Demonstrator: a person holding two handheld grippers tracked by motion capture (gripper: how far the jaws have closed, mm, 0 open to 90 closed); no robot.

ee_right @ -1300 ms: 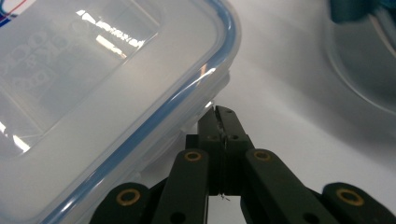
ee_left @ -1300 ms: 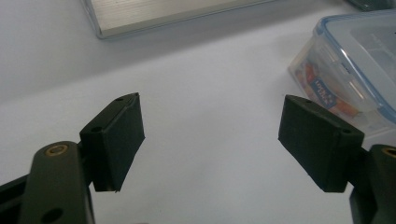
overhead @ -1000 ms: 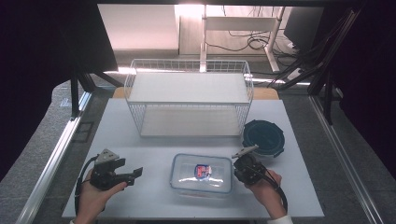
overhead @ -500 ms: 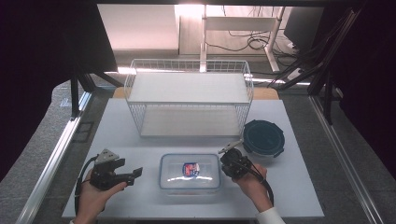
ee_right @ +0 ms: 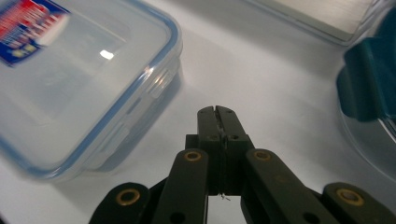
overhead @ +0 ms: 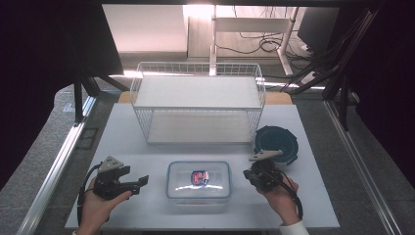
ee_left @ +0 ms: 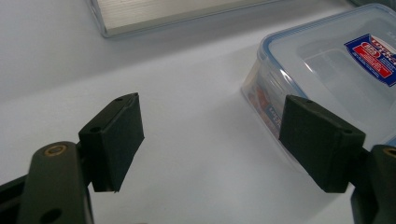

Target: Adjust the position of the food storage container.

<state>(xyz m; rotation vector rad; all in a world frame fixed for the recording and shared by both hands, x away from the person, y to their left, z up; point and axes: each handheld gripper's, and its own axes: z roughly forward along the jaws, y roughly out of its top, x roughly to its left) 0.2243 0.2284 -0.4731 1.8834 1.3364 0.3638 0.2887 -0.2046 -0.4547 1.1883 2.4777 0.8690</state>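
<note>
The clear container (overhead: 198, 180) lay near the front edge of the table (overhead: 313, 127), at six o'clock from the wire basket (overhead: 197, 107). The step seemed to be positioning this box, its lid on. The right claw (ee_right: 216, 112) was fully closed, held nothing, and stood just at three o'clock of the box, apart from it. The left claw (ee_left: 210, 140) was half open and empty, at nine o'clock. Next, one claw probably needed to approach the box edge.

Bare white table (overhead: 147, 147) lies open on either side of the clear lidded container (overhead: 198, 179) and along its front edge. Behind it the wire basket (overhead: 198, 105) blocks the way, and the dark teal lid (overhead: 277, 142) occupies the right rear.
</note>
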